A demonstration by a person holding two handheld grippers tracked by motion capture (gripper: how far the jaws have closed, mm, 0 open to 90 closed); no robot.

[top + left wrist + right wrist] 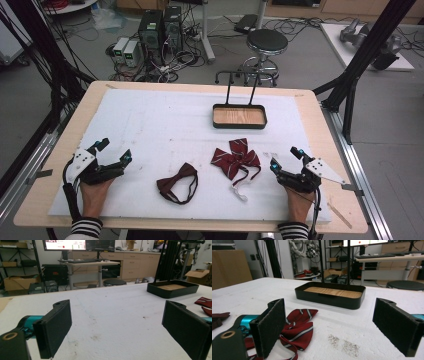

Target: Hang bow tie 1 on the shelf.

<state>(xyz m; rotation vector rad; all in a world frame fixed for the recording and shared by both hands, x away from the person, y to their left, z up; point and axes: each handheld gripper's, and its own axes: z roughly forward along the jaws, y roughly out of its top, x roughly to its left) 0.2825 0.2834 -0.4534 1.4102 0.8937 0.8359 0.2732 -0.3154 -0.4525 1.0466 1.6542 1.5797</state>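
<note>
While both hands rest low on the white foam bench, left claw and right claw gape empty; striped satin bow tie lies beside right claw, plain brown bow tie mid-bench

This is a lab where people work with robots. Two computer towers stand on the grey floor in a tangle of cables. A round black stool stands near the work table. Big screens glow above a desk with a keyboard. Cardboard boxes sit by the shelves, and a grey robot part lies on a white board.
</note>
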